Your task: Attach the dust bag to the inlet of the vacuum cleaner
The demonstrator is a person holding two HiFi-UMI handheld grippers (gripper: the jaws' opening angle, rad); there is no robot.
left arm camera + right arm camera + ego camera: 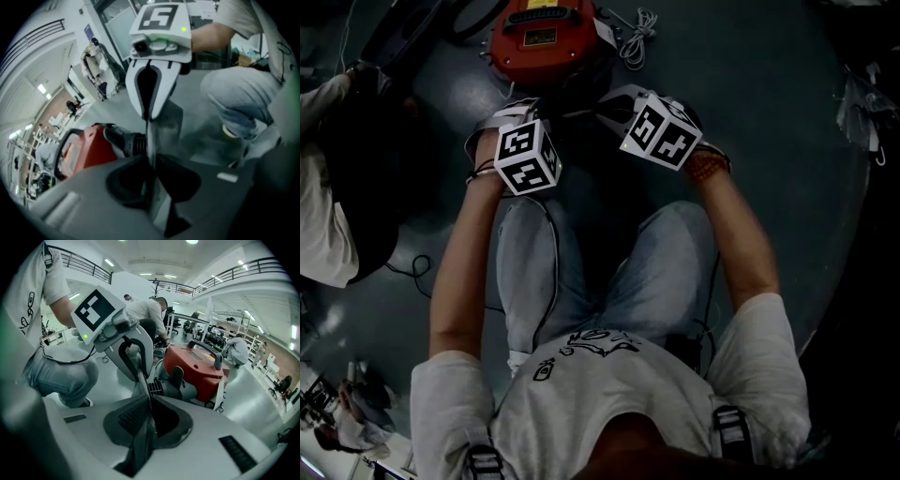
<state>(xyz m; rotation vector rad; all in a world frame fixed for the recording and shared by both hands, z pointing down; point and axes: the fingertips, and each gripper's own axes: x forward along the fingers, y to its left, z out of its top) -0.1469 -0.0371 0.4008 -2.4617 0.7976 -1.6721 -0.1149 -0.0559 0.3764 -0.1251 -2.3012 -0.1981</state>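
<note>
Grey floor (769,122); left gripper (152,164) and right gripper (147,404) both pinch the dust bag (165,127), so keep it taut, facing the far vacuum cleaner (199,363).

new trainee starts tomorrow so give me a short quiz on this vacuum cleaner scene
1. True or false: the vacuum cleaner is blue.
2. What sits between the right gripper's jaws? A) a cable B) the dust bag C) nothing
3. In the head view, what lies coiled beside the vacuum cleaner?
Key: 1 false, it is red. 2 B. 3 a white cable.
</note>
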